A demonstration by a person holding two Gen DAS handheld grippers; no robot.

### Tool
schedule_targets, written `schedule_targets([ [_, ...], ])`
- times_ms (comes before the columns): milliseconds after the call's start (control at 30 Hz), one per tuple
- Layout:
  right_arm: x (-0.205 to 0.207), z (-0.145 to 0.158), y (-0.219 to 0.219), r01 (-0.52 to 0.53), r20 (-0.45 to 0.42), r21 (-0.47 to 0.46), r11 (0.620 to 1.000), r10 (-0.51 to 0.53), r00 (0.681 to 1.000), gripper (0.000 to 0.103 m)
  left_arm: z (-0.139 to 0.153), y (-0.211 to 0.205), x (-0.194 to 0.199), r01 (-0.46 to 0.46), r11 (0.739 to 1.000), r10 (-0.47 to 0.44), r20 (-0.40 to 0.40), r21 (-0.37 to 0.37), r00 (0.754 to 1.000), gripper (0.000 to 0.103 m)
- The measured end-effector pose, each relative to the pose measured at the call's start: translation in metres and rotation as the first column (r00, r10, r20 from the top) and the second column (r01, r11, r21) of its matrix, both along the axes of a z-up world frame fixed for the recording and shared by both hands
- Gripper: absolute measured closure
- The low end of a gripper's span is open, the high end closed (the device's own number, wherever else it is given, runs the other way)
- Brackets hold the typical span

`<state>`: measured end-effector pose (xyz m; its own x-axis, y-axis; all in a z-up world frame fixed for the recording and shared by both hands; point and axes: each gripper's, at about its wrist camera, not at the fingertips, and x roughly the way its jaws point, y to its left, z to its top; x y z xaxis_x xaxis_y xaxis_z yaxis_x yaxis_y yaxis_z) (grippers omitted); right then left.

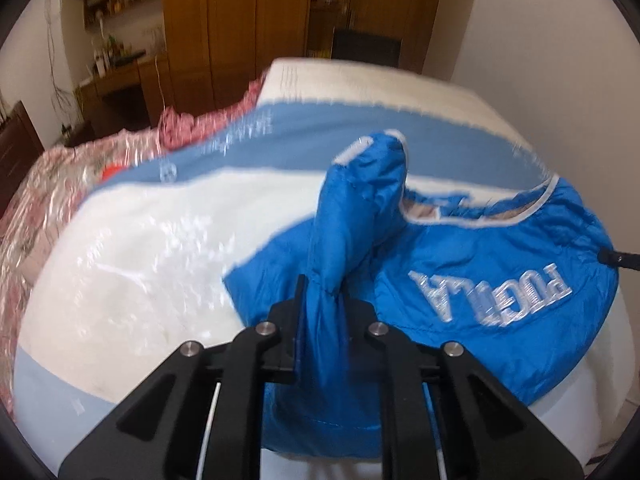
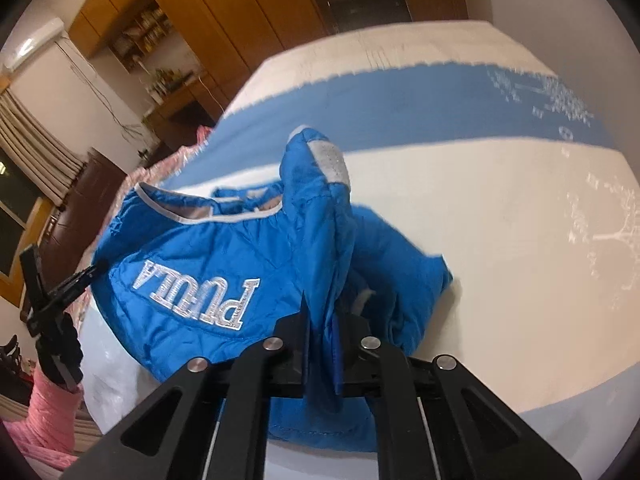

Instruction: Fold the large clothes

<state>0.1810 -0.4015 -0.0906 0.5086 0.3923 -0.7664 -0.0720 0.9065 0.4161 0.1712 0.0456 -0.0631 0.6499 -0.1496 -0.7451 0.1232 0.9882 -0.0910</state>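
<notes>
Left tongs [image 1: 322, 300], right tongs [image 2: 324, 320] each pinching blue jacket [image 1: 480, 248] sleeve above bed [image 1: 140, 240]; slick fabric may slip free.

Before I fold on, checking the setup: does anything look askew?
Yes: the jacket lies crumpled on the bed, each sleeve pinched up by a claw, lettering upside down in both views.

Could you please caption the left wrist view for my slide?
Left gripper shut on a blue jacket sleeve over the bed.
</notes>
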Motion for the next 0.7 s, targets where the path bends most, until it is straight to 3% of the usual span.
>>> schedule_targets([
  [133, 0.017, 0.009, 0.002, 0.022, 0.040, -0.010, 1.000, -0.022, 0.999, 0.096, 0.011, 0.003, 0.016, -0.036, 0.998, 0.039, 0.058, -0.053, 0.998, 0.092],
  [267, 0.047, -0.008, -0.007, 0.070, -0.001, 0.026, 0.997, -0.070, 0.998, 0.096, -0.012, 0.012, 0.059, -0.106, 0.989, 0.105, -0.013, -0.100, 0.994, 0.092],
  [400, 0.076, -0.048, -0.014, 0.108, -0.094, 0.028, 0.994, -0.105, 0.990, 0.095, -0.055, 0.020, 0.093, -0.200, 0.980, 0.198, -0.096, -0.009, 0.976, 0.094],
  [533, 0.087, -0.099, -0.014, 0.135, -0.185, 0.011, 0.991, -0.131, 0.974, 0.091, -0.104, 0.041, 0.110, -0.267, 0.963, 0.253, -0.242, -0.025, 0.937, 0.095],
  [600, 0.086, -0.122, -0.014, 0.158, -0.185, 0.057, 0.986, -0.145, 0.972, 0.089, -0.119, 0.043, 0.110, -0.271, 0.962, 0.254, -0.249, -0.038, 0.935, 0.095],
  [700, 0.085, -0.124, -0.016, 0.179, -0.178, 0.074, 0.981, -0.164, 0.970, 0.089, -0.116, 0.034, 0.109, -0.252, 0.968, 0.248, -0.232, 0.014, 0.941, 0.097],
])
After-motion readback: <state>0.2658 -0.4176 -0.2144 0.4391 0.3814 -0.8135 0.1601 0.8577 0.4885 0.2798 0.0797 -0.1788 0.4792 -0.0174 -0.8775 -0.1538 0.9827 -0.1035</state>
